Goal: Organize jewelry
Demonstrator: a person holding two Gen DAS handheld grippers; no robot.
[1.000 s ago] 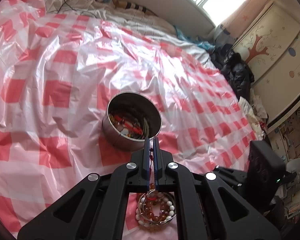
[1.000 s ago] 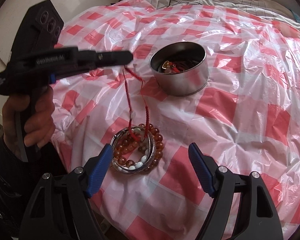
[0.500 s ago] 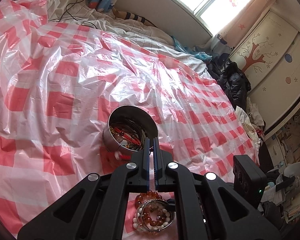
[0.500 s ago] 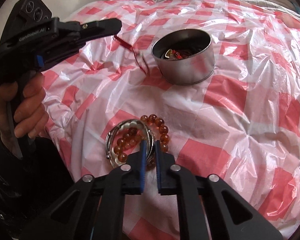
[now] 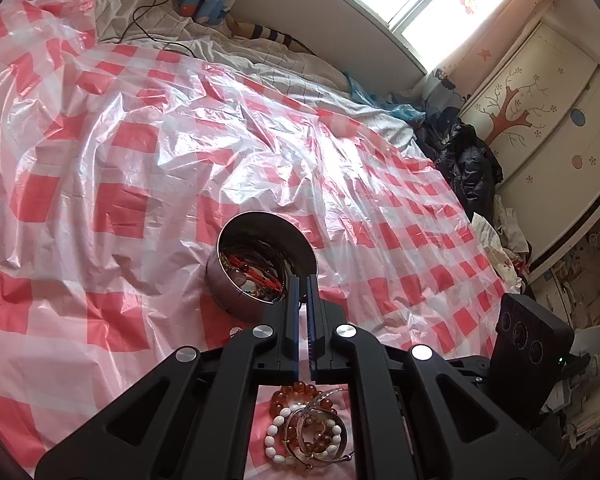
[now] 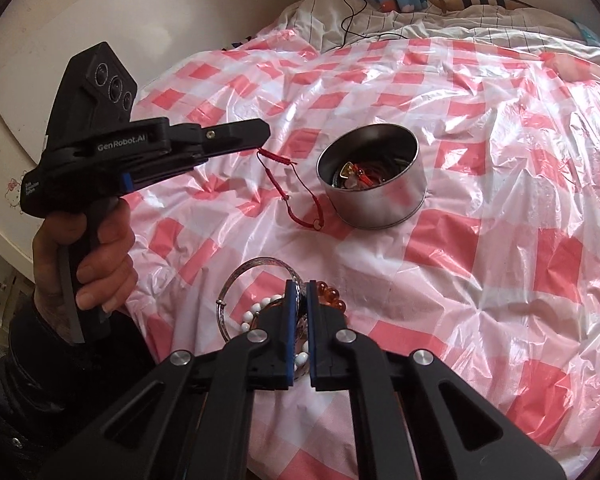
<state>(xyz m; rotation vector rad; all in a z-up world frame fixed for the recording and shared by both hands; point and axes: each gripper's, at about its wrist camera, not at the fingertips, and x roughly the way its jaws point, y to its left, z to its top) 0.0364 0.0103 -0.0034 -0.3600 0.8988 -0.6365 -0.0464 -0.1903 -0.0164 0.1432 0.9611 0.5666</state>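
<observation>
A round metal tin (image 6: 374, 184) holding several pieces of jewelry stands on the red-checked plastic sheet (image 6: 480, 128); it also shows in the left wrist view (image 5: 260, 264). My left gripper (image 6: 262, 136) is shut on a red string bracelet (image 6: 288, 196), which hangs down just left of the tin. My right gripper (image 6: 299, 292) is shut on a silver bangle (image 6: 256, 270) in the pile of bead bracelets (image 5: 306, 428) at the sheet's near edge. The amber beads (image 6: 332, 296) lie beside the fingers.
The sheet covers a bed with white bedding (image 5: 260, 60) and a black cable (image 6: 348, 12) at the far end. A wardrobe (image 5: 540, 112) and dark clothes (image 5: 468, 168) stand to the right of the bed. A white wall (image 6: 140, 12) is on the left.
My left gripper lifted the red string bracelet off the pile and carried it toward the tin. My right gripper closed from wide open onto the silver bangle.
</observation>
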